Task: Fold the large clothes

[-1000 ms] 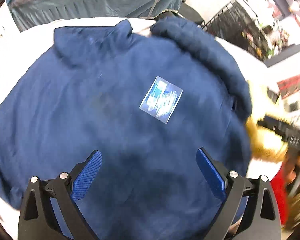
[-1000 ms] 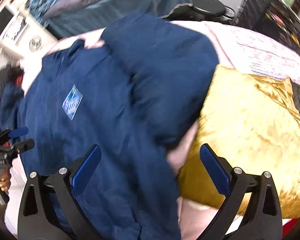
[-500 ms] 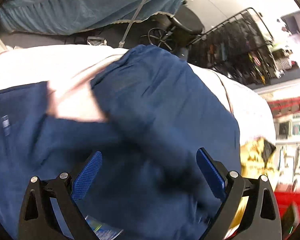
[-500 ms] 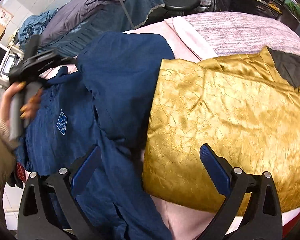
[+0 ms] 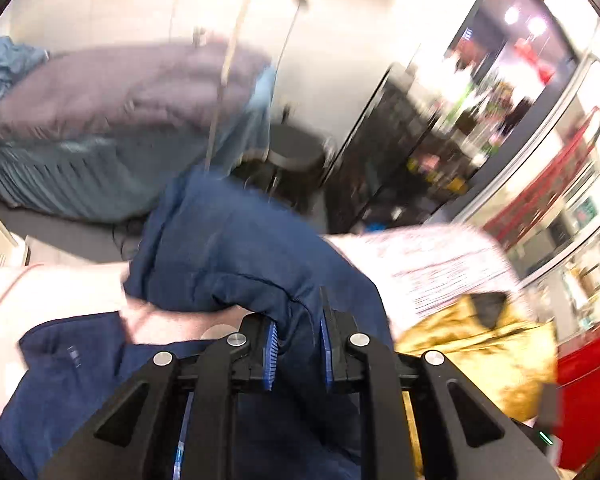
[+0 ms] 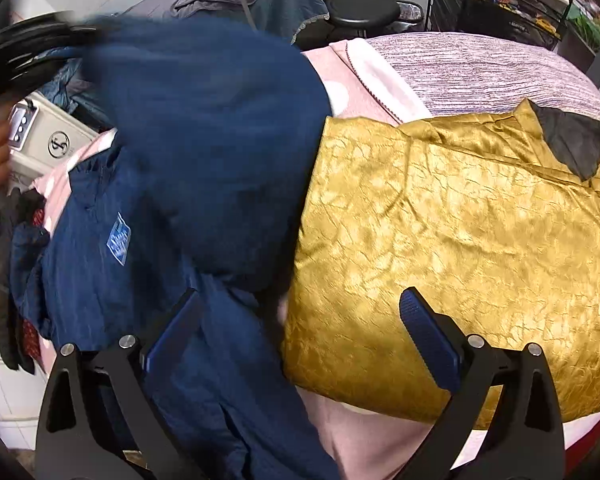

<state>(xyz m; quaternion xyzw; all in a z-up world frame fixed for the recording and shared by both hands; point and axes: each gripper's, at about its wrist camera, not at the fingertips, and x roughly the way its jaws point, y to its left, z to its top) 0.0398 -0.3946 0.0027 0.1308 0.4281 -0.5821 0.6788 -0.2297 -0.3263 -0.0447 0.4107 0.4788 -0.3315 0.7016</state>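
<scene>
Cloth fills most of the bed's surface. The navy jacket (image 6: 204, 168) lies over the left part of the pink sheet (image 6: 360, 432), one sleeve lifted and blurred above its body, with a pale blue chest badge (image 6: 119, 240) showing below the fold. Its right edge touches and slightly overlaps the gold garment (image 6: 460, 248), which is spread flat toward the bed's right side with a black collar patch (image 6: 572, 140) near the far right corner. Beyond the gold garment a grey knitted blanket (image 6: 480, 68) covers the far edge.

The left gripper (image 5: 296, 344) is clenched on a ridge of the navy jacket's fabric, pads nearly together with cloth bunched between them, and bare pink sheet shows just to its left. The right gripper (image 6: 300, 328) is released, jaws wide, hovering over the seam where navy meets gold and touching neither.

Bare sheet is visible only in a narrow strip along the near edge and at the far left corner. Past the bed's far edge stand a black round stool (image 6: 362, 10) and a dark wire shelf rack (image 6: 512, 0).
</scene>
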